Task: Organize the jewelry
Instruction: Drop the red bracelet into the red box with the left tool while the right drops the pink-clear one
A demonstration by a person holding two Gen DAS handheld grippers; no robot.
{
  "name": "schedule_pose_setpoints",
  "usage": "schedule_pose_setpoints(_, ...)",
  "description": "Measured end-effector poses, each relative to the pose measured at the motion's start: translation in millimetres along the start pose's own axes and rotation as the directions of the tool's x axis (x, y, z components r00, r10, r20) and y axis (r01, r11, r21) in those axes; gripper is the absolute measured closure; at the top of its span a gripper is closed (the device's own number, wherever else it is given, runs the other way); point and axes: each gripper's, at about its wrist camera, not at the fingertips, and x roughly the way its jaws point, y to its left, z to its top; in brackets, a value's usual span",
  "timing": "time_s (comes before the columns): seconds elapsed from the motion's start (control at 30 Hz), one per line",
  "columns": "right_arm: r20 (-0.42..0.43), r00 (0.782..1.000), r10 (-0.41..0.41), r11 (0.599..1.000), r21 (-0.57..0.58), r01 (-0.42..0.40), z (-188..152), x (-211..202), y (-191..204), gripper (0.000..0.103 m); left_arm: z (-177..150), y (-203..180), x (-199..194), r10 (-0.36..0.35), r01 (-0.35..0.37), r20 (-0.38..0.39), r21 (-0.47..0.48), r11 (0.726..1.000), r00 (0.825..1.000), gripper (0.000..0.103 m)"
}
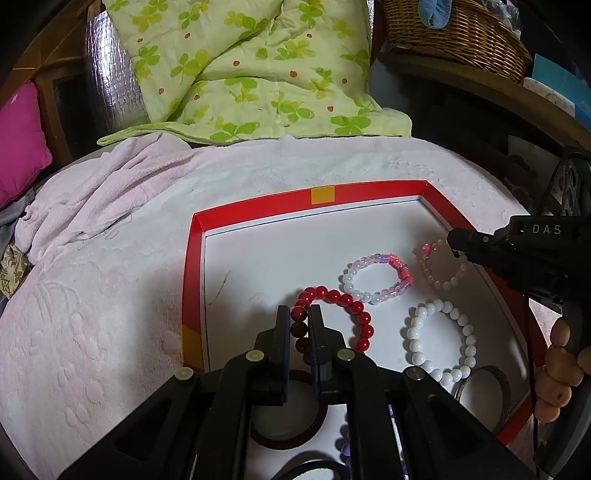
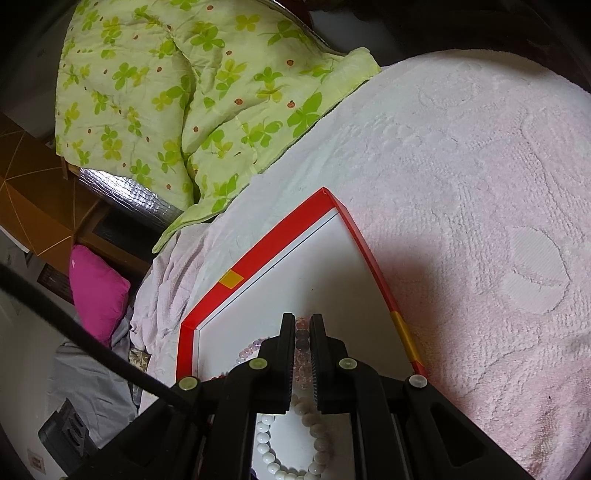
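A red-rimmed white tray (image 1: 192,280) lies on a pink towel. My left gripper (image 1: 300,314) is shut on a red bead bracelet (image 1: 354,314) at its left side, low over the tray floor. In the left wrist view my right gripper (image 1: 456,240) comes in from the right and pinches a pale pink bracelet (image 1: 436,280). The right wrist view shows those pink beads (image 2: 301,338) clamped between the right gripper (image 2: 301,321) fingers. A white, pink and purple bracelet (image 1: 376,277) and a white bead bracelet (image 1: 439,339) lie loose between them.
Dark wooden bangles (image 1: 291,439) (image 1: 498,391) and purple beads (image 1: 345,439) lie at the tray's near end. Tan wooden beads (image 1: 554,376) hang by the right gripper's handle. Beyond are a green clover quilt (image 1: 251,70), a magenta cushion (image 1: 18,140) and a wicker basket (image 1: 458,33).
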Motion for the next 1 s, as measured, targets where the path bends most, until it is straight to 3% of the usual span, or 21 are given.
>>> schedule_pose_setpoints(0.47,0.002,1.0,-0.017,1.0,0.002,0.017,-1.1,0.7,2.5,0.094,-0.6,-0.8,1.3,0.027,-0.027,-0.008,-0.001,1.0,1.0,0.091)
schedule_pose_setpoints(0.53,0.003,1.0,-0.021,1.0,0.002,0.021,-1.1,0.9,2.4,0.093,-1.0,-1.2,1.4,0.037,-0.037,-0.01,0.003,0.999,0.999,0.086)
schedule_pose_setpoints(0.6,0.003,1.0,-0.026,1.0,0.001,0.026,-1.2,0.8,2.7,0.093,-0.4,-1.5,1.0,0.051,-0.051,-0.008,0.007,0.999,0.999,0.071)
schedule_pose_setpoints(0.77,0.004,0.999,-0.035,0.999,-0.001,0.035,-1.5,-0.6,2.9,0.09,0.3,-1.8,-2.9,0.094,-0.094,0.005,0.015,0.995,0.996,0.048)
schedule_pose_setpoints(0.9,0.0,0.999,-0.044,0.999,-0.021,0.044,-2.4,-1.3,6.4,0.086,-0.5,-2.0,-4.8,0.136,-0.136,0.0,0.027,0.99,0.991,0.038)
schedule_pose_setpoints(1.0,-0.002,0.999,-0.041,0.999,-0.021,0.041,-2.4,-3.0,6.3,0.085,-1.2,1.2,-8.3,0.146,-0.145,-0.009,0.02,0.989,0.989,0.037)
